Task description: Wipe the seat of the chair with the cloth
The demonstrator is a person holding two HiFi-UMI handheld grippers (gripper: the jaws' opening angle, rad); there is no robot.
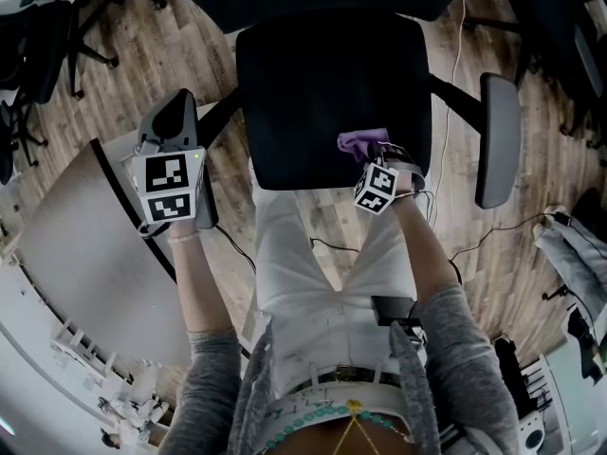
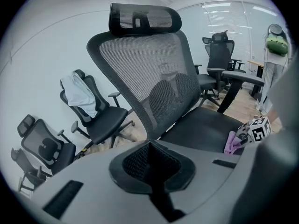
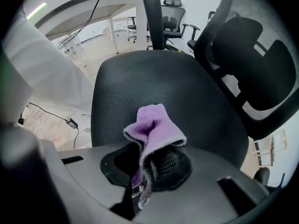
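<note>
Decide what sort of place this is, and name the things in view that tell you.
Probably an office: several black swivel chairs stand about, a white desk stands beyond the seat, and the floor is wood plank.

1. Left gripper point(image 2: 150, 153) at bottom of frame; jaws closed tight, nothing btwn them.
2. Just beyond: office chair w/ grey mesh back point(image 2: 154, 78), tilted, headrest point(image 2: 145, 18) on top.
3. Black seat point(image 2: 201, 127) to right of jaws; one armrest point(image 2: 243, 78) above it.
4. Purple cloth point(image 2: 231, 143) on seat at frame's right side, bunched, right next to right gripper point(image 2: 244, 134) w/ its marker cube point(image 2: 259, 129).
5. Bg left: another black chair point(image 2: 100, 120) w/ white garment point(image 2: 79, 94) over its back; one more chair point(image 2: 44, 146) lower left.
6. Bg right: further chair point(image 2: 219, 55); wood floor point(image 2: 243, 104), white wall.
</note>
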